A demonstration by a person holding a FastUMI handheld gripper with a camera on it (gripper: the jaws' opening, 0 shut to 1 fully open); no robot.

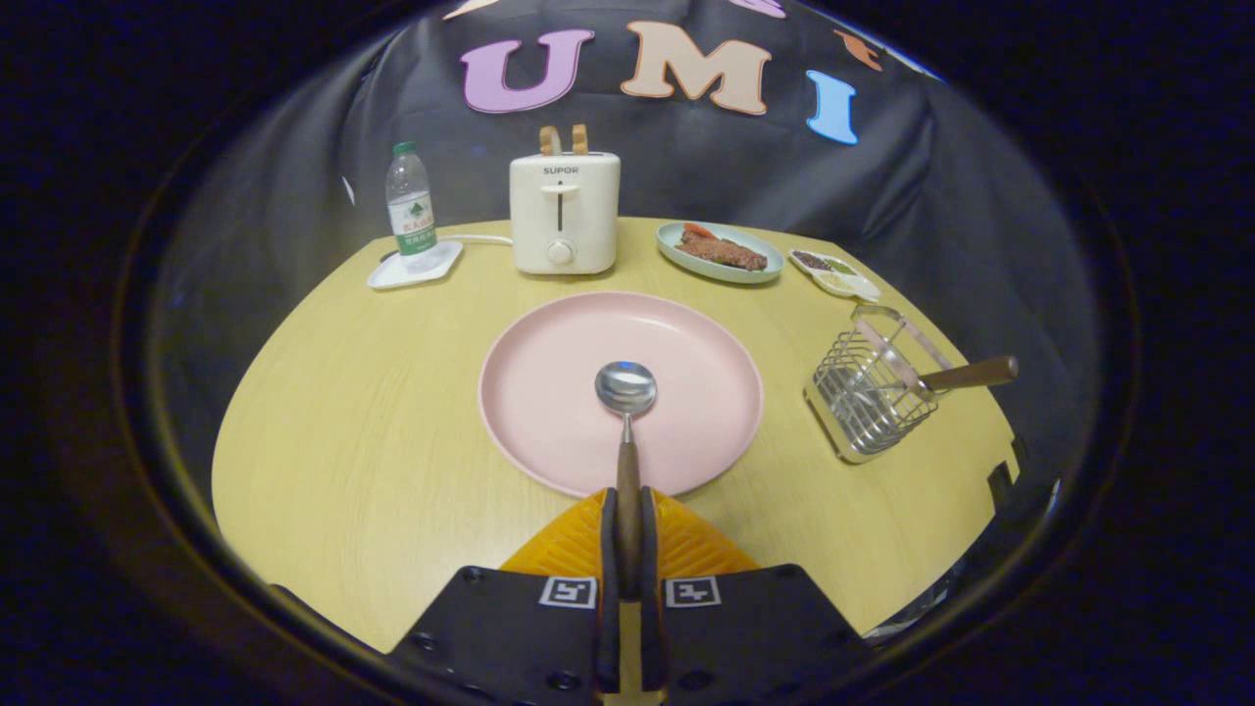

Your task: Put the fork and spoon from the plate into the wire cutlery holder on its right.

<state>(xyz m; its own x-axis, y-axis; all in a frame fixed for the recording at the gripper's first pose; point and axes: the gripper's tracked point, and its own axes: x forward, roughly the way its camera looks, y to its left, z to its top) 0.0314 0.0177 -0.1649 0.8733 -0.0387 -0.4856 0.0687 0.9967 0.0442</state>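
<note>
While the gripper (627, 520) clamps both fingers on the spoon (627, 431), its bowl over the pink plate (549, 392) just ahead, the wire cutlery holder (868, 392) with the fork (966, 374) stands ahead-right across bare table (343, 412).

The tongs (627, 544) hide the end of the spoon's (626, 407) handle.

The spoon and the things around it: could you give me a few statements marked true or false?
1. The tool grips the spoon by its handle. True.
2. The wire cutlery holder is empty. False: one wooden-handled utensil already leans in it.
3. The spoon's bowl is over the pink plate. True.
4. The toaster has no bread in it. False: two slices stick out of the top.
5. A water bottle stands beside the toaster. True.
</note>
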